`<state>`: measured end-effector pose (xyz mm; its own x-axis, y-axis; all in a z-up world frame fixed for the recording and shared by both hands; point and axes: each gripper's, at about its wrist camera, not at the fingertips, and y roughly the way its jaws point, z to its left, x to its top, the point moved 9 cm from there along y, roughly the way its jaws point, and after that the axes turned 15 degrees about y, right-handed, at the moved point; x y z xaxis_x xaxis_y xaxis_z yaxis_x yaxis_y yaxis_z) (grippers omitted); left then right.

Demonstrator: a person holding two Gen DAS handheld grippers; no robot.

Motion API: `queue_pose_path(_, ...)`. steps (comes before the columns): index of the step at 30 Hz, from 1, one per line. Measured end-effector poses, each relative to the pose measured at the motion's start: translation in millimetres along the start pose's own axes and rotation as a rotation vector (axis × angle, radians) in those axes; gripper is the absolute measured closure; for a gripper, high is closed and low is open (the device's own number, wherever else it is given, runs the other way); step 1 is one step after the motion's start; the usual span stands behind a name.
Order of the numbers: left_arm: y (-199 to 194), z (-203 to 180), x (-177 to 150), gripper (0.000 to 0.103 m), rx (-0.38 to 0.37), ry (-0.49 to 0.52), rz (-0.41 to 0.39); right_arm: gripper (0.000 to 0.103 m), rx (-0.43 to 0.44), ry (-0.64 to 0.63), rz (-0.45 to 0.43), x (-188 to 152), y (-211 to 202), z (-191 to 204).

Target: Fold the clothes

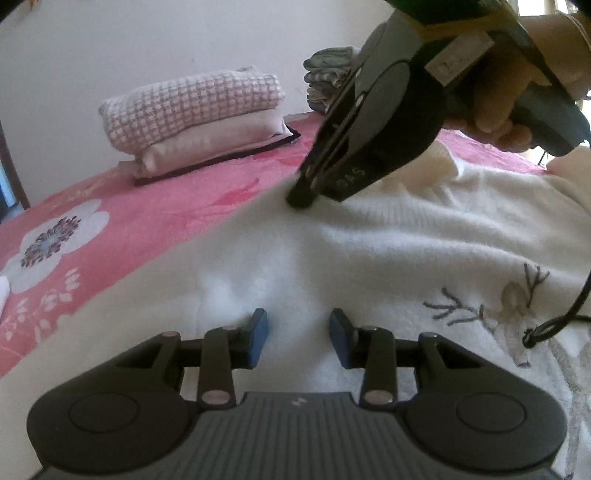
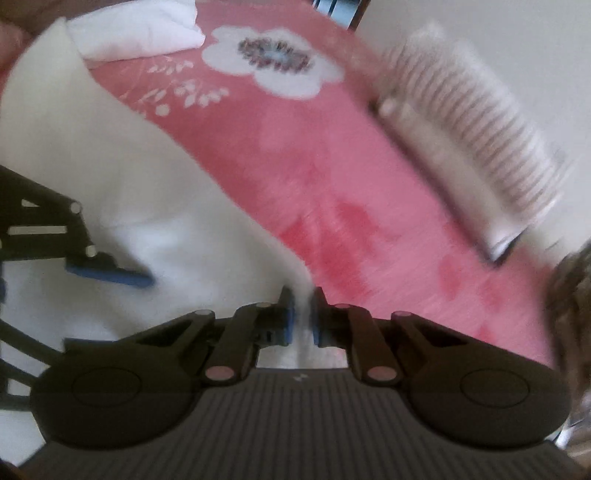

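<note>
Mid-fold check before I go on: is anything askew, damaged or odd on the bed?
Nothing stands out. The white fluffy sweater lies rumpled, pinched at its edge by the right tool. The folded stack topped by a checked knit sits tidy on the pink floral blanket.

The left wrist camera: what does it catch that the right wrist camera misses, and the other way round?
Only the left wrist view shows the hand holding the right gripper, the deer stitching on the white sweater and the grey clothes behind. Only the right wrist view shows sweater fabric pinched in that gripper, and the white cloth far off. Both show the pink bedspread, the folded stack and the open left gripper.
</note>
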<state>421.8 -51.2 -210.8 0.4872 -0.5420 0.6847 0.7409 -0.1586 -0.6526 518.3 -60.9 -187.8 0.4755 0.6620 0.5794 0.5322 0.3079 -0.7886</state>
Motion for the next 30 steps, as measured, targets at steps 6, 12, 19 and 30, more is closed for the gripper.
queue_pose_path(6,-3,8,3,0.063,-0.007,-0.084,-0.014,0.095,-0.179,-0.200,-0.059,-26,34,15)
queue_pose_path(12,15,35,1,0.059,-0.008,-0.211,0.024,0.073,-0.085,0.123,-0.088,-12,19,-22)
queue_pose_path(19,15,33,9,0.057,0.027,-0.194,0.020,0.061,0.058,0.670,-0.206,-17,-49,-111)
queue_pose_path(30,13,-24,55,0.058,-0.024,0.000,-0.077,0.061,0.068,0.663,-0.100,-84,-104,-120)
